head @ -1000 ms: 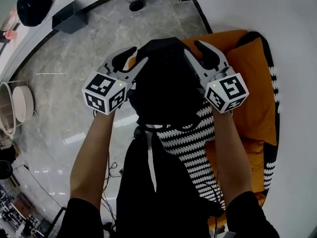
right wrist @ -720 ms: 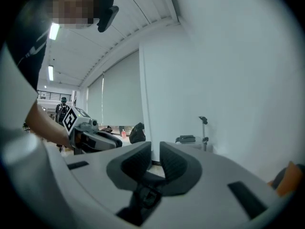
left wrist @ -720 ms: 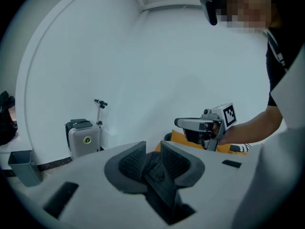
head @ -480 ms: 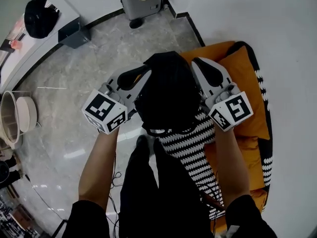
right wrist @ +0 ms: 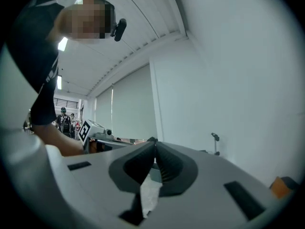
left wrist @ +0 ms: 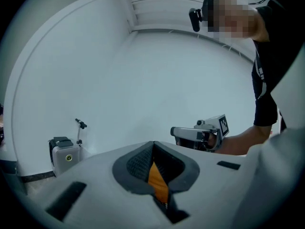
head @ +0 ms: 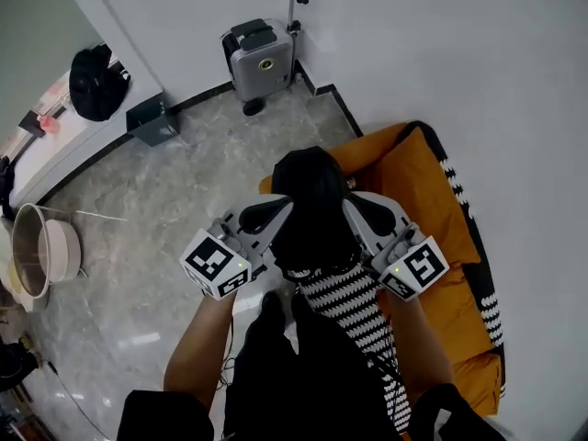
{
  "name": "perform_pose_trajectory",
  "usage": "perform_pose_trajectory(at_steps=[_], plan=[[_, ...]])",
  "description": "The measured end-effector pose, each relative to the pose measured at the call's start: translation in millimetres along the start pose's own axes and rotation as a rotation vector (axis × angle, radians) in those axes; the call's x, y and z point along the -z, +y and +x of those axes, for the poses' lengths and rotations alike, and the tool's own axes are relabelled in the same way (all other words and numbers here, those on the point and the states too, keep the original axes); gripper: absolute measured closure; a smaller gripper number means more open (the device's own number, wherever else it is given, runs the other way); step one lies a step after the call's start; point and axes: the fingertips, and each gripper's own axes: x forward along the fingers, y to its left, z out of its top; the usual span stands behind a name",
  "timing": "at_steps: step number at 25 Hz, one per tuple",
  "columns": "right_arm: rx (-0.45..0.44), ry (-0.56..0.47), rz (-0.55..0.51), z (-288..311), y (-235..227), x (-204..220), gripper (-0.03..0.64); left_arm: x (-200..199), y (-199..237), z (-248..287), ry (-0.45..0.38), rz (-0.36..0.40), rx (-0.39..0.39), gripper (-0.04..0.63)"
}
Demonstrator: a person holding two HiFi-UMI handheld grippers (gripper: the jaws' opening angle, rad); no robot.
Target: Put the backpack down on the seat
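Left tool point(head: 276, 211): jaws just closed, pressed together, nothing between them. Black backpack point(head: 312, 200): seen between the two tools in the head view, gripped by neither, lying on the left end of the orange seat point(head: 418, 186). Right tool point(head: 356, 206): jaws likewise just closed together, empty, beside the backpack's right flank.
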Motion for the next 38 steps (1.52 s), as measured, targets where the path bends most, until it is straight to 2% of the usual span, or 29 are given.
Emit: perform_pose_trajectory(at_steps=[6,11,14,17,19,25,30,35,38], plan=[[-0.029,-0.041,-0.036,-30,59,-53,0.586,-39,-50,-39,-0.03,0.046,0.054,0.574],[-0.039,-0.068,-0.041,-72,106,-82,0.586,-57,-104,-72,-0.036,0.081,0.116,0.574],[-0.097,-0.093,-0.037,-93,143,-95,0.586,-71,-136,-98,-0.059,0.07,0.15,0.574],[-0.158,-0.116,-0.076,-113,176,-108,0.586,-81,-162,-120,-0.094,0.052,0.173,0.574],[-0.183,-0.117,-0.097,-123,194,-114,0.586,-83,-177,-131,-0.095,0.072,0.185,0.574],[-0.295,-0.152,-0.091,-151,238,-124,0.586,-95,-208,-155,-0.094,0.143,0.166,0.574],[-0.354,-0.163,-0.074,-186,263,-122,0.586,-112,-244,-170,-0.102,0.198,0.114,0.572],[-0.37,-0.188,-0.034,-241,284,-110,0.586,-85,-309,-163,-0.074,0.186,0.146,0.572],[-0.366,-0.207,0.01,-270,294,-102,0.586,-72,-349,-162,-0.087,0.153,0.17,0.572]])
